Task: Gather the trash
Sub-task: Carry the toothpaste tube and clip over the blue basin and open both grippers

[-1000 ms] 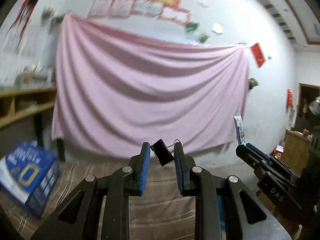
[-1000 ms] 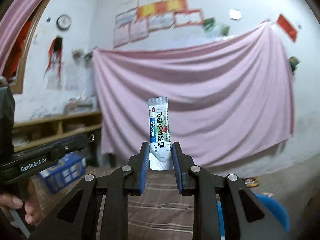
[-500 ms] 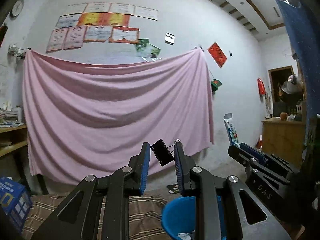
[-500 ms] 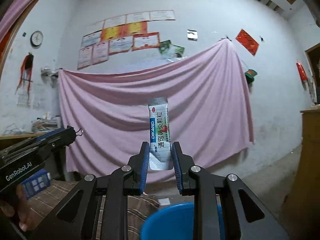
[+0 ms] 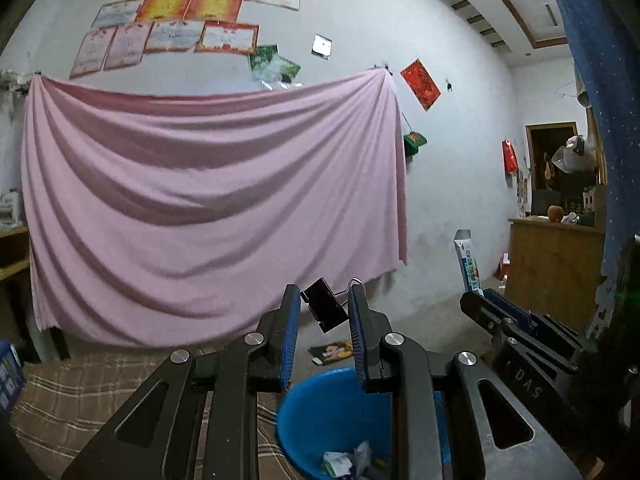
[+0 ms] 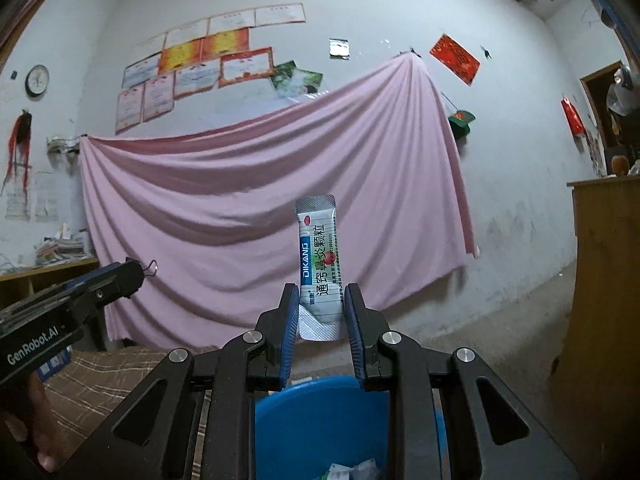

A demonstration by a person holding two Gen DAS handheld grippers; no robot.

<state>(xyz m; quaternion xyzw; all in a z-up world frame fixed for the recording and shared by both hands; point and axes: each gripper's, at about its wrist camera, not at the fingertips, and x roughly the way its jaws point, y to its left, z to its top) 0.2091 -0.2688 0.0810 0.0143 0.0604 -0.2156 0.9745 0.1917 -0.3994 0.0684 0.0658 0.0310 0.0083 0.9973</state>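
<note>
My left gripper (image 5: 323,312) is shut on a black binder clip (image 5: 325,309) and holds it above a blue bin (image 5: 320,412) with scraps inside. My right gripper (image 6: 321,312) is shut on an upright white medicine sachet (image 6: 319,268) above the same blue bin (image 6: 320,420). The right gripper (image 5: 476,304) with the sachet (image 5: 467,264) shows at the right of the left wrist view. The left gripper (image 6: 136,276) shows at the left of the right wrist view.
A pink sheet (image 5: 208,208) hangs on the wall ahead. A brown plaid cloth (image 5: 80,396) covers the surface left of the bin. A wrapper (image 5: 332,352) lies on the floor beyond the bin. A wooden cabinet (image 6: 600,280) stands right.
Both grippers have swung right, away from the plaid cloth and blue box, and now hang over the blue bin. Each still holds its item.
</note>
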